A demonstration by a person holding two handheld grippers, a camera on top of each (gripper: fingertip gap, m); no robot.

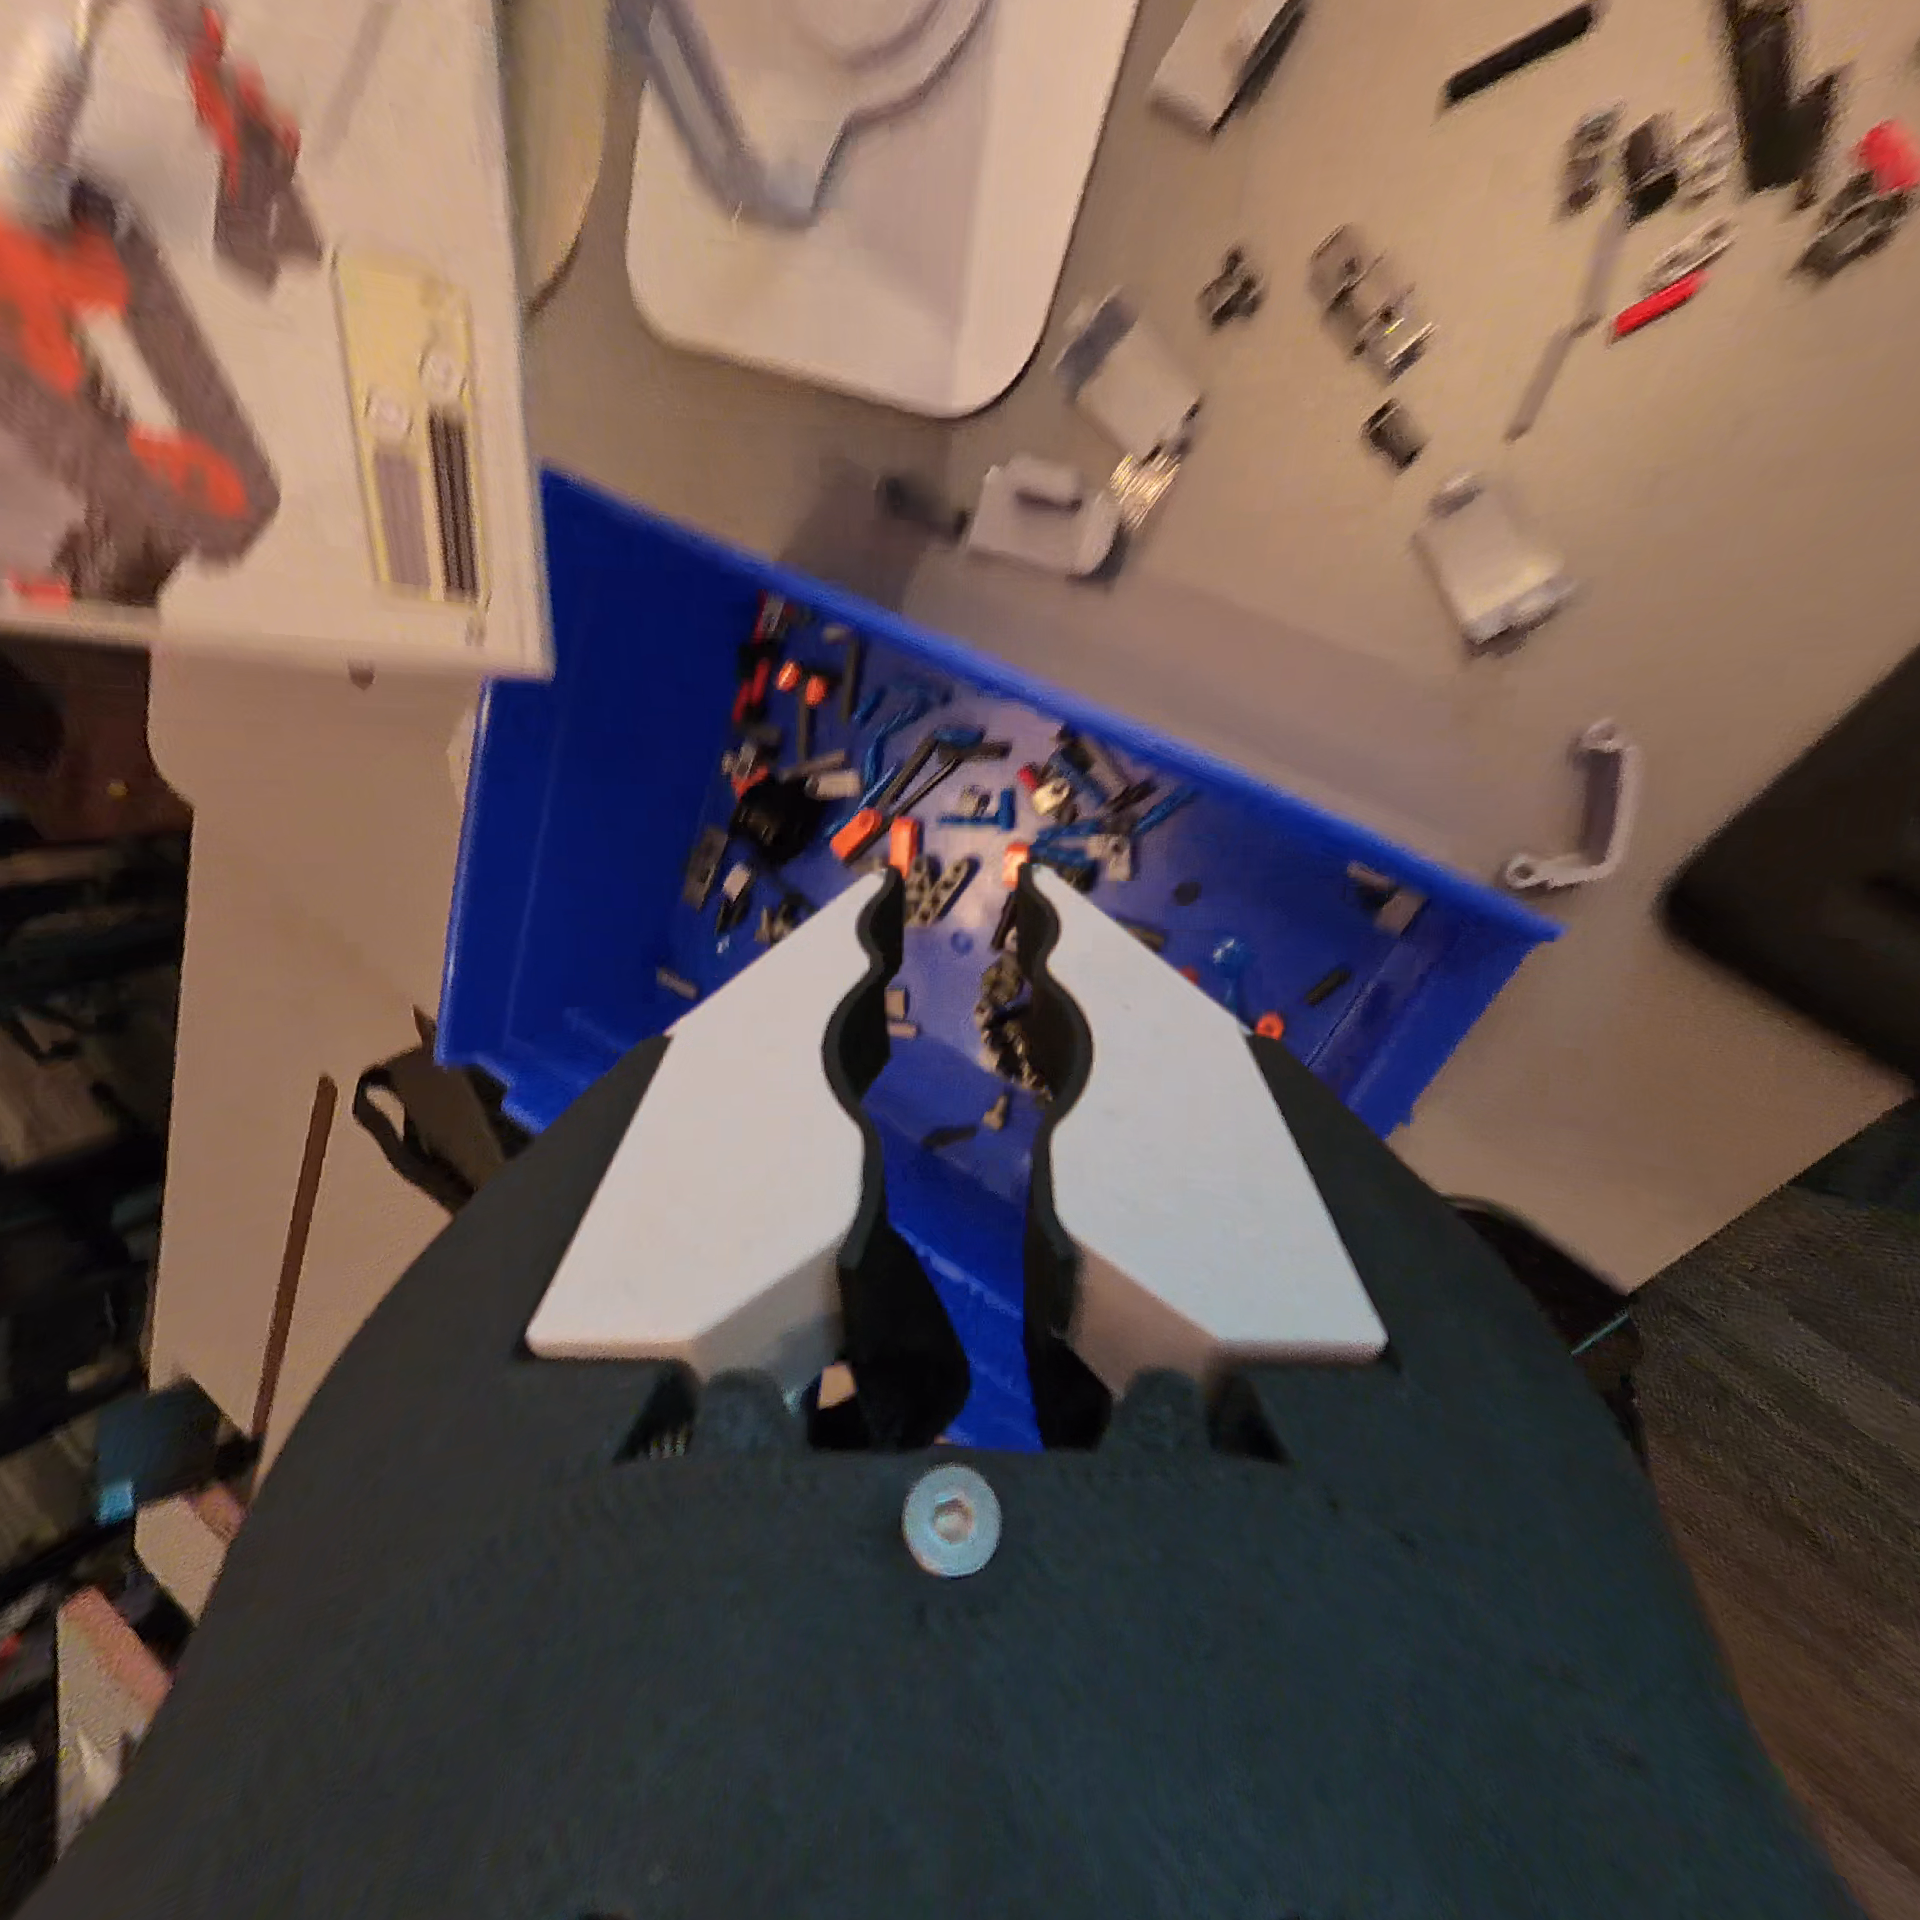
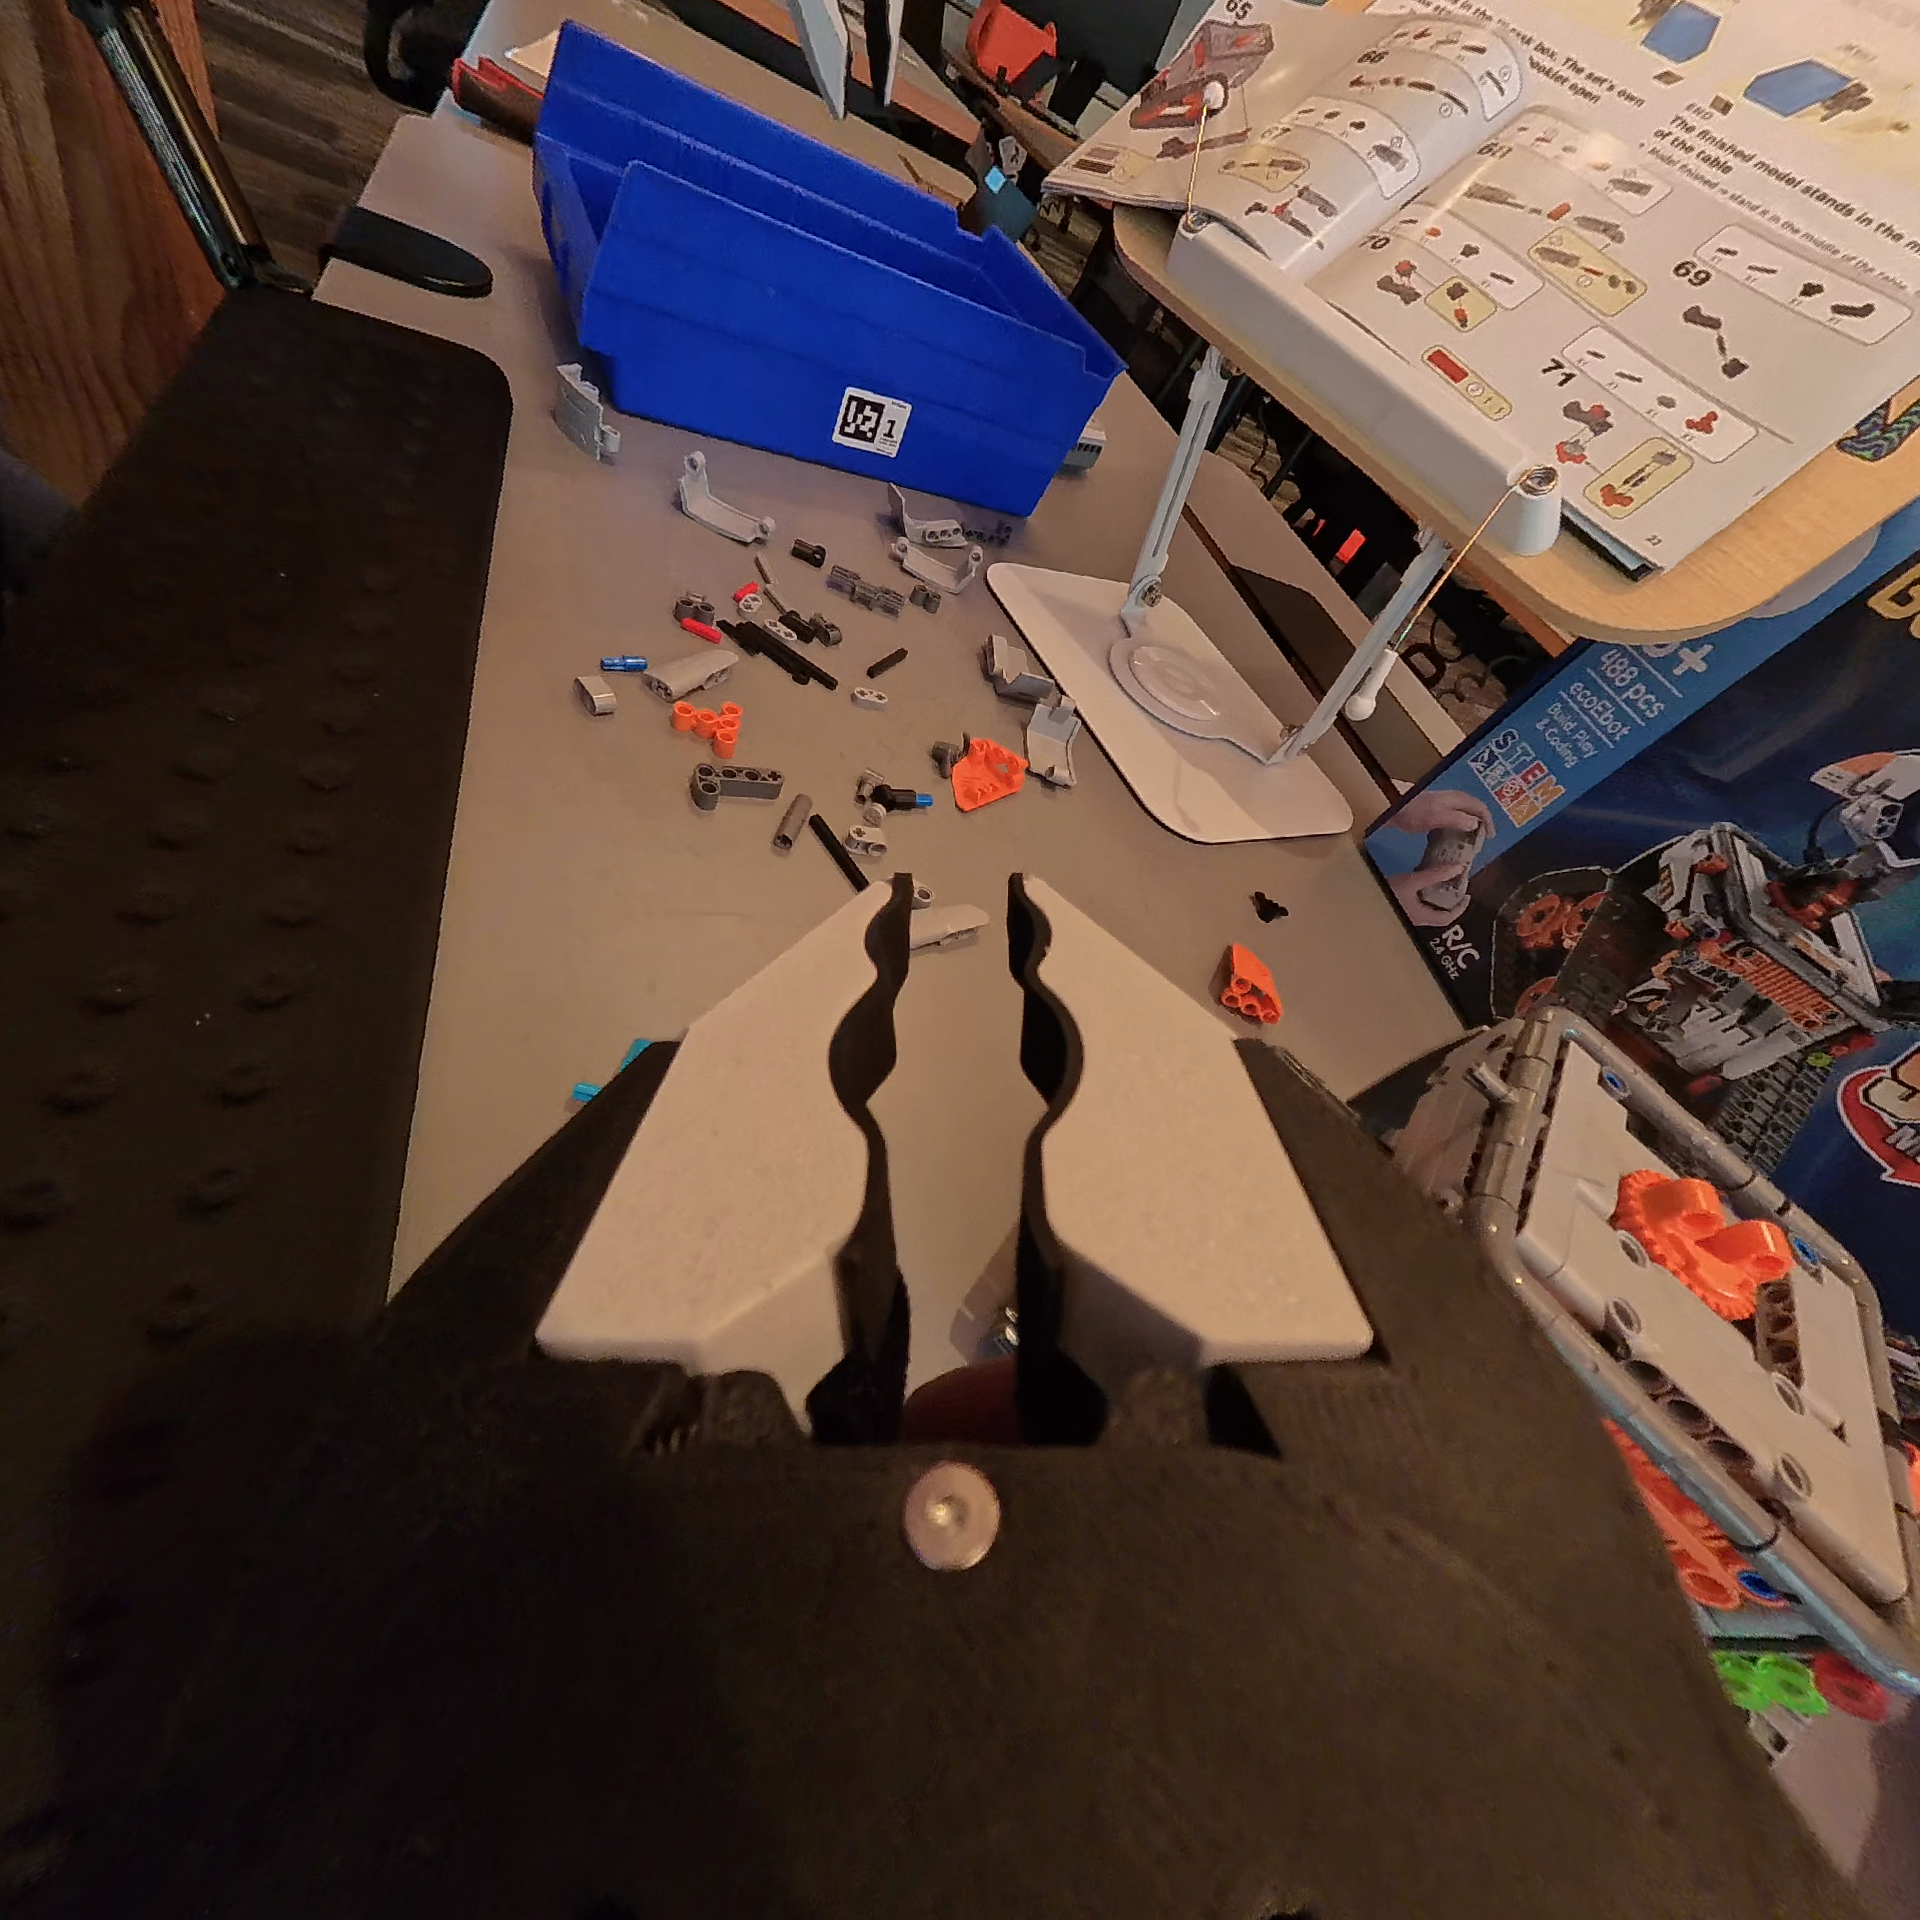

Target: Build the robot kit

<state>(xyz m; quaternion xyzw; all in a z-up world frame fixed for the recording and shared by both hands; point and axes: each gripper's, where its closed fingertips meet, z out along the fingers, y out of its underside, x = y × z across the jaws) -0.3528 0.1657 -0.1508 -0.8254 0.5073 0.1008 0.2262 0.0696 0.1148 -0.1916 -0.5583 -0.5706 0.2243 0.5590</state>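
Observation:
My left gripper (image 1: 954, 878) is open and empty, held above a blue bin (image 1: 582, 831) that holds several small black, blue and orange building pieces (image 1: 883, 790). The view is blurred by motion. My right gripper (image 2: 956, 883) is open and empty, low over the grey table (image 2: 582, 935). A small light grey piece (image 2: 951, 923) lies just beyond its left fingertip. Loose grey, black and orange pieces (image 2: 769, 707) are scattered ahead of it. The blue bin also shows in the right wrist view (image 2: 810, 312) at the back, with the left gripper's fingers (image 2: 831, 52) above it.
A white book stand (image 2: 1184, 707) holds an open instruction booklet (image 2: 1558, 260) at the right. A printed kit box (image 2: 1662, 831) and a partly built grey and orange model (image 2: 1683, 1299) sit at the right. A black mat (image 2: 239, 831) lies on the left. About 45 cm separates my left fingertips from my right.

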